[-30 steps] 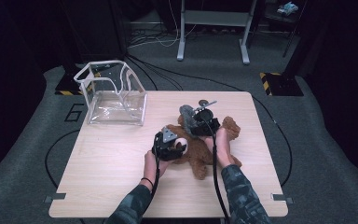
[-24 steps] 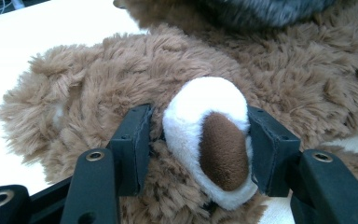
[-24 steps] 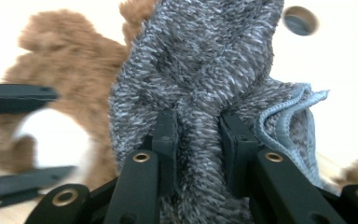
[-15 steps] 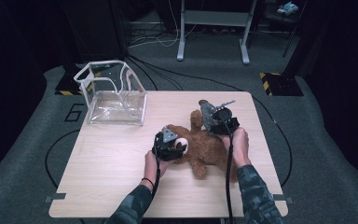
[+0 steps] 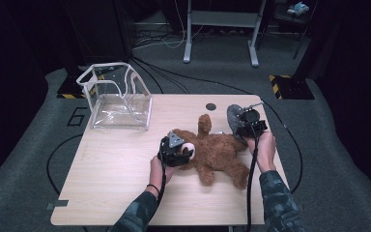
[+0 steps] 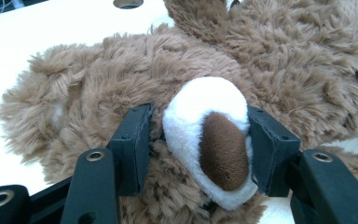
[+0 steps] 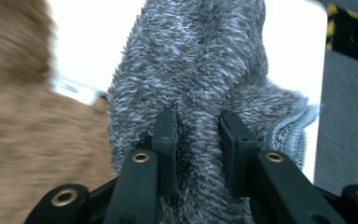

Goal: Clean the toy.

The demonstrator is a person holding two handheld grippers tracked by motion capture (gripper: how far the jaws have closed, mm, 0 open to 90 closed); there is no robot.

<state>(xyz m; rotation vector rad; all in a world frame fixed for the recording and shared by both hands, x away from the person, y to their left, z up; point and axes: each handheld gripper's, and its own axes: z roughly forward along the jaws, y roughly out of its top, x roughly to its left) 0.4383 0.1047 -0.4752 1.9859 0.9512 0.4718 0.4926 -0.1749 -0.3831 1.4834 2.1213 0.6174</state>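
A brown teddy bear (image 5: 217, 151) lies on the wooden table (image 5: 116, 169), its head toward the left. My left gripper (image 5: 186, 153) is shut on the bear's white snout (image 6: 209, 135), one pad on each side of it. My right gripper (image 5: 239, 126) is shut on a fuzzy grey cloth (image 7: 205, 88), held at the table's right side just beyond the bear; the cloth (image 5: 233, 116) bunches up between the pads (image 7: 168, 135). A white tag (image 7: 72, 88) shows on the bear beside the cloth.
A clear plastic box (image 5: 118, 99) with a white rim stands open at the table's back left. A dark round hole (image 5: 211, 106) sits near the table's far edge. Black cables run over the grey floor behind.
My right gripper has carried the grey cloth off the bear's body to the right and slightly up. The bear's arm now sticks up uncovered. The left gripper has stayed on the snout.
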